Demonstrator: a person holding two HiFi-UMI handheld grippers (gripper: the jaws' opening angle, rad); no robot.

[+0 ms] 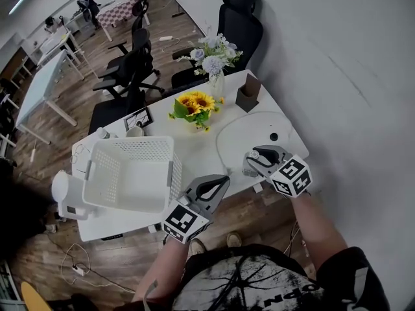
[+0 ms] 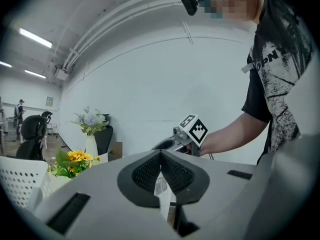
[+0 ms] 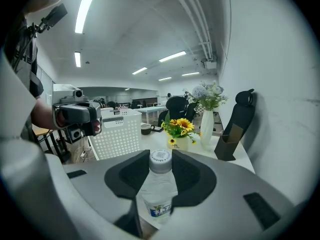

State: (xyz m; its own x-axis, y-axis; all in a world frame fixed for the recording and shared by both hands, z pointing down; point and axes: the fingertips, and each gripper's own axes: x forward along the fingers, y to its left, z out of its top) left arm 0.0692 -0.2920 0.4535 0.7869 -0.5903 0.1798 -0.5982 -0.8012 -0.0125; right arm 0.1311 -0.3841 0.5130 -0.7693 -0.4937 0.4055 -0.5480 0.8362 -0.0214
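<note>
Bottle [image 3: 159, 190], one, white-capped, blue label unreadable, is being pinched by right gripper [image 3: 160, 156] near table [image 1: 241, 133] front edge; left gripper [image 2: 161, 155] fingers are being pressed together.

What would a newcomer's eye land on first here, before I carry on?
The clear water bottle with a white cap, clamped between the jaws of the right gripper at the near right edge of the table. Then the yellow sunflowers at mid-table and the big white perforated basket on its left, near the left gripper, whose jaws are together.
</note>
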